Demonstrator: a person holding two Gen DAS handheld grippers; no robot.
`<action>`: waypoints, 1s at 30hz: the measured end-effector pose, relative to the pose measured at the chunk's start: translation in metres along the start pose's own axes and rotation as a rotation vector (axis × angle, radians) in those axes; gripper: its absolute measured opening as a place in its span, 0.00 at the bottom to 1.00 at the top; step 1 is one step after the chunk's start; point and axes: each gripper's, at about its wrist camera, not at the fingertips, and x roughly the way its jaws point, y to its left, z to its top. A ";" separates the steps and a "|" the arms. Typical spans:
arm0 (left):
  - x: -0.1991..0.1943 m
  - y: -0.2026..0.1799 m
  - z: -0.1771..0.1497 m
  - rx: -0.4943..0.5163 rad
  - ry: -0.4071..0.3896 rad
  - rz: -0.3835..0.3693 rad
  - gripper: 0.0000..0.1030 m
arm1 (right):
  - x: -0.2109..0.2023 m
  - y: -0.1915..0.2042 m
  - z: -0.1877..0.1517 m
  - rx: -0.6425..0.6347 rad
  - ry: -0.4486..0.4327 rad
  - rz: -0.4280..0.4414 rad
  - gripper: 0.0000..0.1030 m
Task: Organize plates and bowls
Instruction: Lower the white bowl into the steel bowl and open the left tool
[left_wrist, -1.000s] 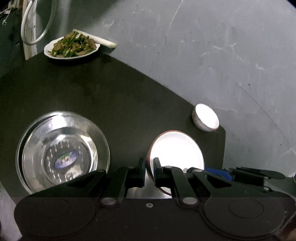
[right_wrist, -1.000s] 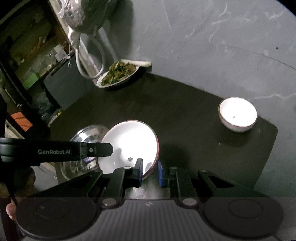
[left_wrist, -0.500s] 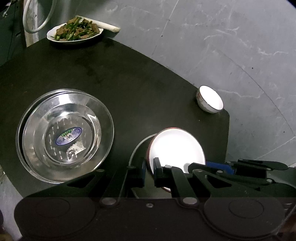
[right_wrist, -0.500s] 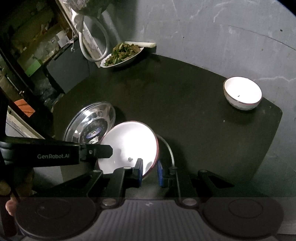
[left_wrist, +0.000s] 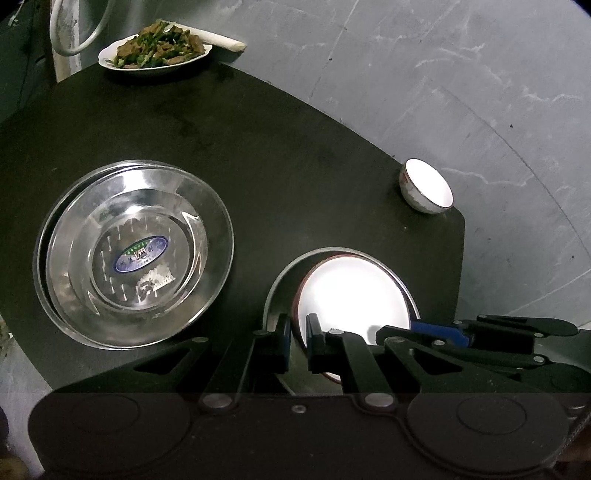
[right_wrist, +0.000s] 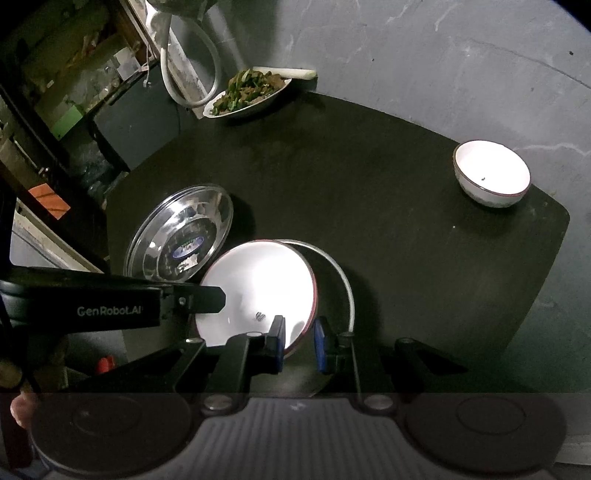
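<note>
A white plate with a red rim (left_wrist: 354, 291) (right_wrist: 258, 291) is held tilted above a steel plate (left_wrist: 280, 280) (right_wrist: 343, 284) on the dark table. My left gripper (left_wrist: 297, 338) is shut on the white plate's left rim. My right gripper (right_wrist: 299, 341) grips the opposite rim, shut on it. A stack of steel plates (left_wrist: 136, 254) (right_wrist: 181, 232) lies to the left. A small white bowl (left_wrist: 426, 186) (right_wrist: 491, 171) stands at the table's far right corner.
A plate of green vegetables (left_wrist: 155, 55) (right_wrist: 247, 94) sits at the table's far edge. The table (left_wrist: 277, 147) ends close behind the bowl. Grey floor lies beyond. Shelving and clutter (right_wrist: 55, 92) stand at the left.
Both grippers have lifted the white plate and pulled back from the table. A steel plate now shows beneath the white plate.
</note>
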 end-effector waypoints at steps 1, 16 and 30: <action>0.000 0.000 0.000 0.000 0.001 0.000 0.08 | 0.001 0.000 0.000 0.000 0.003 0.000 0.18; 0.011 0.003 -0.001 -0.013 0.027 0.008 0.08 | 0.011 -0.002 -0.001 0.007 0.045 -0.002 0.18; 0.013 0.004 0.001 -0.010 0.034 0.007 0.08 | 0.011 -0.004 0.000 0.010 0.045 -0.001 0.18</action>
